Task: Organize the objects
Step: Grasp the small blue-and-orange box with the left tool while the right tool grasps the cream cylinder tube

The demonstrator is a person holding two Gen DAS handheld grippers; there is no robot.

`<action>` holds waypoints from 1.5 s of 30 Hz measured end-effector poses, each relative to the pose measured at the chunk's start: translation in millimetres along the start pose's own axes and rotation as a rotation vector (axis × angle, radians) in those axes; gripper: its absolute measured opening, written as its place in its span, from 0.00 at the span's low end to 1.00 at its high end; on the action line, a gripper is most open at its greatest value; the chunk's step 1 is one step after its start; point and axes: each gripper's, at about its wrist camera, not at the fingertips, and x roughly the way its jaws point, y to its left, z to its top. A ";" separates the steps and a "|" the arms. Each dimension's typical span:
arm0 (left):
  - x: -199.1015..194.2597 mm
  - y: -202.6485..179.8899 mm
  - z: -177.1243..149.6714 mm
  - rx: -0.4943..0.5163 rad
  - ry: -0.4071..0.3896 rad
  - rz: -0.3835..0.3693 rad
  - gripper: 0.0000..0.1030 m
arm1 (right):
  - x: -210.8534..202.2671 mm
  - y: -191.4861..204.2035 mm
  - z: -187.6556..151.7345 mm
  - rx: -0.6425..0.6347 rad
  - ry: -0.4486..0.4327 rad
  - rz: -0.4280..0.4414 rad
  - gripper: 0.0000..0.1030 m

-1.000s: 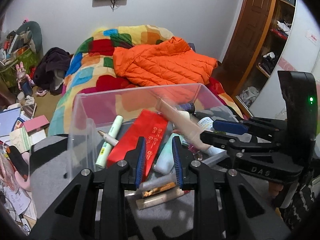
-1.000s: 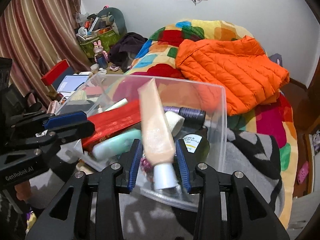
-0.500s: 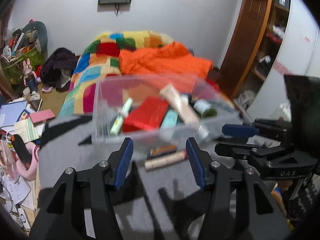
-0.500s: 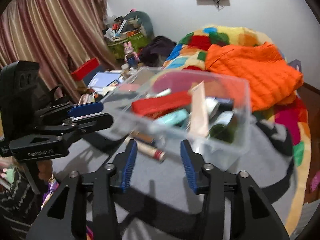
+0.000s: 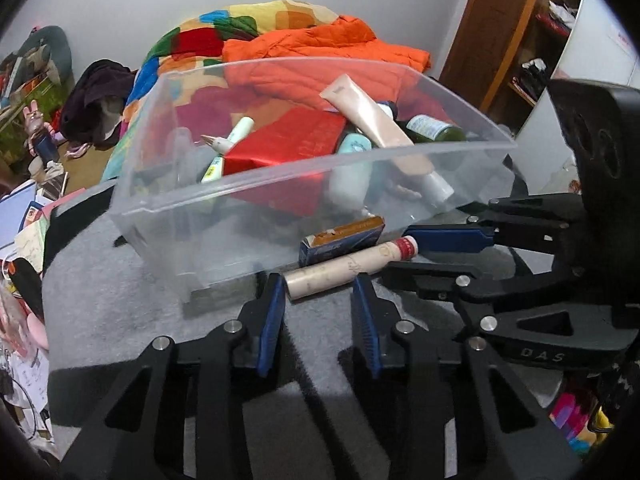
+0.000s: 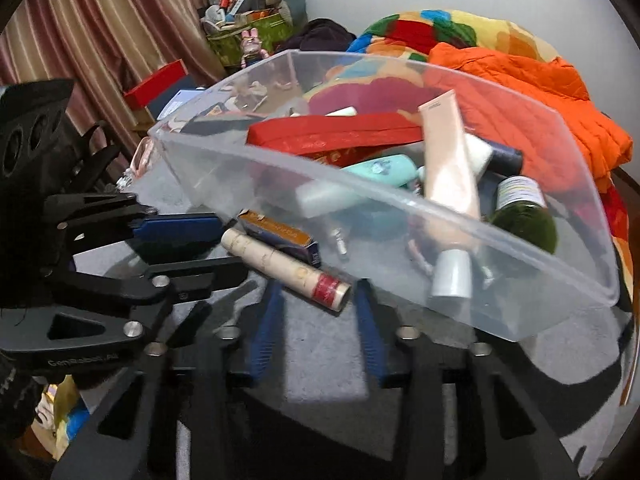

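two items lie outside the clear bin [image 5: 208, 200], and these look to be what is left of the tidying.

left wrist view:
- clear bin: on the grey cloth [image 5: 100, 304], holding a red packet [image 5: 288, 140], a peach tube [image 5: 376, 124] leaning across the heap, a mint bottle [image 5: 352, 152], a green-and-white tube [image 5: 232, 136] and a dark green bottle [image 5: 436, 132].
- blue and orange box [image 5: 340, 240]: outside, touching the bin's near wall.
- cream tube with red band [image 5: 348, 268]: outside, just beside the box on the side away from the bin.
- left gripper [image 5: 320, 300]: fingers spread wide, holding nothing, one end of the cream tube between the tips.
- right gripper [image 5: 436, 256]: seen side-on, to the right of the bin, fingers parted, tips near the red-banded end of the cream tube.
- progress, as a judgement: most items are already in the bin; the cream tube and the box remain.
- room behind the bin: bed with patchwork quilt [image 5: 192, 40] and orange jacket [image 5: 320, 44]; wooden door [image 5: 504, 20] to the right.

right wrist view:
- clear bin [image 6: 400, 208]: same contents, peach tube [image 6: 448, 152] uppermost.
- cream tube [image 6: 280, 268] and box [image 6: 280, 232]: at the bin's near wall, on the cloth.
- right gripper [image 6: 316, 300]: spread wide, empty, red-banded end between the tips.
- left gripper [image 6: 192, 248]: left of the bin, parted, at the tube's plain end.
- room left of the bin: striped curtain [image 6: 80, 24]; cluttered green basket [image 6: 248, 28] beyond.
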 end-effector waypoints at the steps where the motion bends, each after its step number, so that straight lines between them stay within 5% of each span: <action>1: 0.1 -2.4 -1.6 0.010 -0.002 0.002 0.34 | -1.9 0.5 -1.9 -0.007 -0.005 -0.004 0.24; 10: -16.5 -31.0 -11.4 0.060 -0.009 -0.124 0.34 | -43.4 -6.5 -41.3 -0.022 0.024 0.065 0.23; 17: -30.5 -21.0 -11.7 -0.023 -0.052 -0.065 0.35 | -51.9 -3.5 -37.6 -0.058 0.002 0.027 0.31; 26: -35.9 6.8 -7.7 -0.151 -0.073 0.066 0.57 | -7.6 15.7 -14.9 -0.155 0.044 0.005 0.30; 29: -35.4 3.9 -5.7 -0.161 -0.077 0.061 0.57 | -15.1 11.2 -20.4 -0.145 0.023 0.007 0.13; 34: -23.9 -8.8 2.8 -0.155 -0.066 0.072 0.57 | -39.7 -3.5 -38.9 -0.089 -0.028 -0.059 0.13; 45: 14.6 -22.9 19.7 -0.244 -0.004 0.099 0.57 | -80.0 -30.1 -62.3 0.063 -0.117 -0.048 0.13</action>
